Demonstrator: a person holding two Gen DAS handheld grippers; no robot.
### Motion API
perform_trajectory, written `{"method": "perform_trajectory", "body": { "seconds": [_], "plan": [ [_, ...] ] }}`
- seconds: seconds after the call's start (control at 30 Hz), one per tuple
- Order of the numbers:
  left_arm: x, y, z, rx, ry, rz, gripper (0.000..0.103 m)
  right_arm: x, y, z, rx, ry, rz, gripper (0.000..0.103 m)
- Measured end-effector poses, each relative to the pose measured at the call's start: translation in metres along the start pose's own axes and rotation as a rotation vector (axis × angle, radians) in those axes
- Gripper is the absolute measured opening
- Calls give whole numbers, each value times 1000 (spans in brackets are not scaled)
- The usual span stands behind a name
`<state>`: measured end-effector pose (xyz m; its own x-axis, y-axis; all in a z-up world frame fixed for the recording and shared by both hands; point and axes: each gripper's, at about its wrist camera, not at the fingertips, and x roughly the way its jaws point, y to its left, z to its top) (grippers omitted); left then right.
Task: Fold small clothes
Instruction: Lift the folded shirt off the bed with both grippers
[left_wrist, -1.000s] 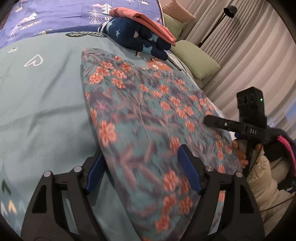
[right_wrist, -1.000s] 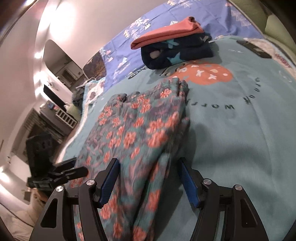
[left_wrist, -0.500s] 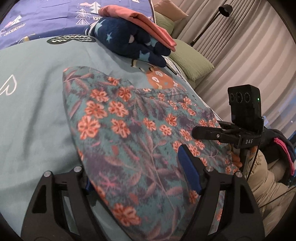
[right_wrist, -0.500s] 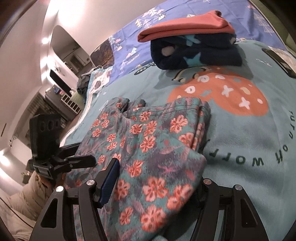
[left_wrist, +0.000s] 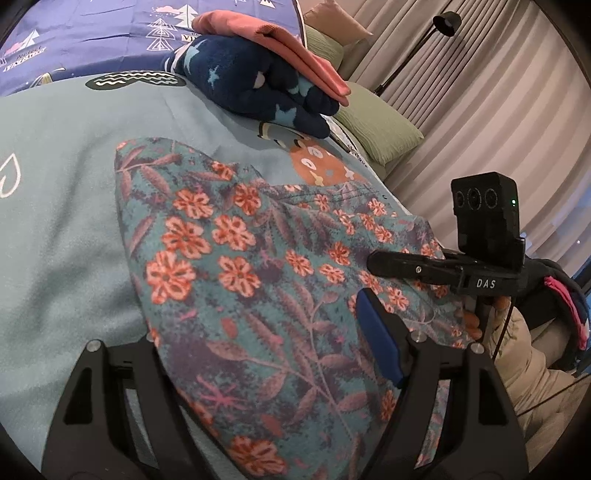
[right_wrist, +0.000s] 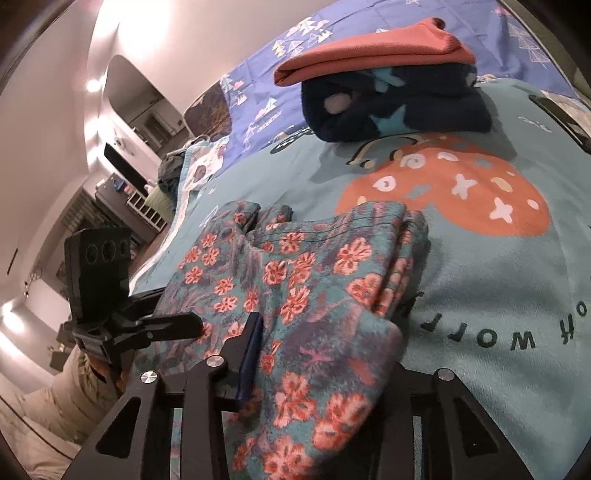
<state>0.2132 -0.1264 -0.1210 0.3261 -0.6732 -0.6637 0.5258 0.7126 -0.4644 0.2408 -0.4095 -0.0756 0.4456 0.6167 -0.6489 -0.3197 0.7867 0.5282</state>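
A teal fleece garment with orange flowers (left_wrist: 236, 258) lies folded on the light blue blanket (left_wrist: 62, 184). My left gripper (left_wrist: 258, 332) straddles its near edge with jaws wide. The cloth drapes over the left finger and hides it, while the blue pad (left_wrist: 376, 343) on the right stands beside the cloth. My right gripper (right_wrist: 325, 339) has its jaws closing on a thick fold of the same garment (right_wrist: 303, 273). Its left pad (right_wrist: 251, 350) presses into the fleece and its right finger is buried under it. Each gripper also shows at the edge of the other's view.
A folded navy star fleece (left_wrist: 258, 92) with a salmon garment (right_wrist: 373, 48) on top sits further back on the bed. Green pillows (left_wrist: 376, 125), a floor lamp (left_wrist: 443, 26) and curtains are on the right. A person's beige sleeve (left_wrist: 535, 369) is near the bed's edge.
Both grippers moved forward over the bed with the garment, which now lies shorter and thicker. The right gripper's jaws have narrowed onto the fold. The left jaws kept their width.
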Motion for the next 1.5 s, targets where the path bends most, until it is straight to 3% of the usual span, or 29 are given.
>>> {"method": "perform_trajectory", "body": {
  "seconds": [0.13, 0.23, 0.33, 0.4, 0.5, 0.7, 1.0, 1.2, 1.5],
  "plan": [
    [1, 1, 0, 2, -1, -5, 80, 0, 5, -2, -15, -5, -41, 35],
    [0, -6, 0, 26, -3, 37, 79, 0, 7, -2, -7, -6, -65, 33],
    [-6, -17, -1, 67, -24, 143, 58, -4, 22, -5, -28, -22, -147, 25],
    [-17, -26, -2, 105, -59, 198, 34, -12, 44, -9, -93, -55, -239, 19],
    [-45, -46, -3, 154, -129, 228, 27, -33, 84, -17, -210, -132, -382, 18],
    [-107, -97, -2, 253, -266, 264, 24, -83, 158, -28, -369, -295, -526, 17],
    [-174, -148, -1, 354, -402, 281, 24, -152, 224, -47, -457, -480, -574, 16],
    [-187, -166, 12, 409, -431, 318, 24, -174, 241, -39, -480, -538, -592, 16],
    [-186, -190, 62, 469, -462, 335, 24, -201, 240, -6, -478, -610, -616, 16]
  ]
}}
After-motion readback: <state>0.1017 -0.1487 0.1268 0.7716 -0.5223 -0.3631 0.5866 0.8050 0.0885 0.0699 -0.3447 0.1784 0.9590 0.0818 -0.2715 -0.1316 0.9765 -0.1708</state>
